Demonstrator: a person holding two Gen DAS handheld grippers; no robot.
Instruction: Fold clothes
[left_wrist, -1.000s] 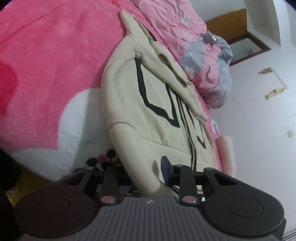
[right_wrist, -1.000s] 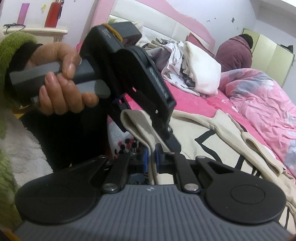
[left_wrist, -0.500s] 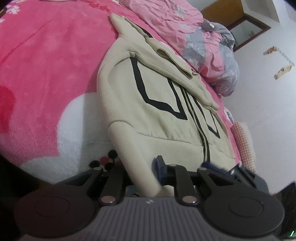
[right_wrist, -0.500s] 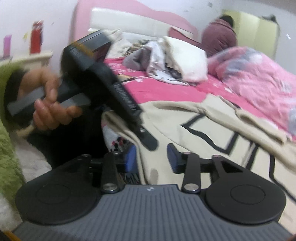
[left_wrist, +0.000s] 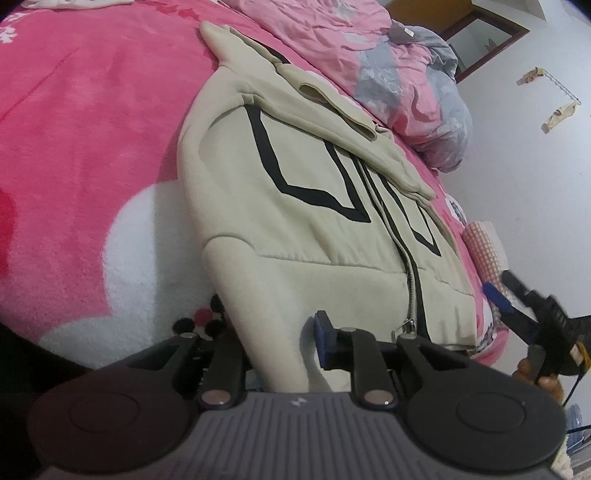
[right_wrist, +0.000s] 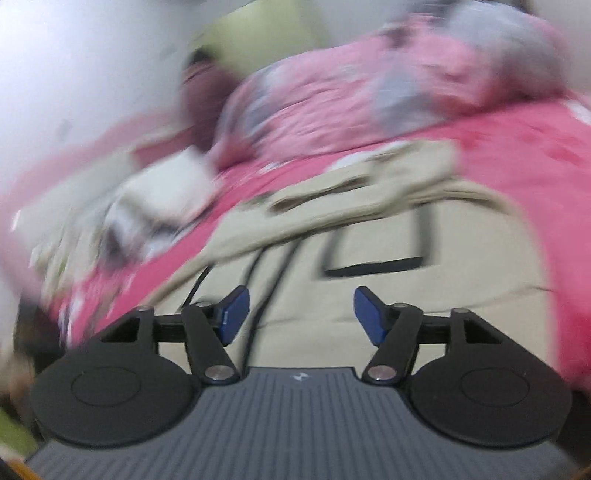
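Observation:
A cream zip-up hoodie (left_wrist: 306, 206) with black line patterns lies flat on the pink bed blanket (left_wrist: 85, 122), one sleeve folded across its chest. My left gripper (left_wrist: 280, 339) is at the hoodie's bottom hem, its jaws apart around the near corner fold of cloth; the left finger is hidden behind the fabric. My right gripper (right_wrist: 301, 314) is open and empty above the hoodie's (right_wrist: 369, 295) hem near the zipper; this view is motion-blurred. The right gripper also shows in the left wrist view (left_wrist: 517, 306) at the far right.
A pink and grey quilt (left_wrist: 388, 74) is bunched along the far side of the bed. A pile of white and grey clothes (right_wrist: 155, 206) lies near the headboard. A white wall (left_wrist: 535, 184) stands past the bed's right edge.
My right gripper has opened wide, let go of the hem and swung right along the hoodie's bottom edge. My left gripper has stayed at the near corner fold.

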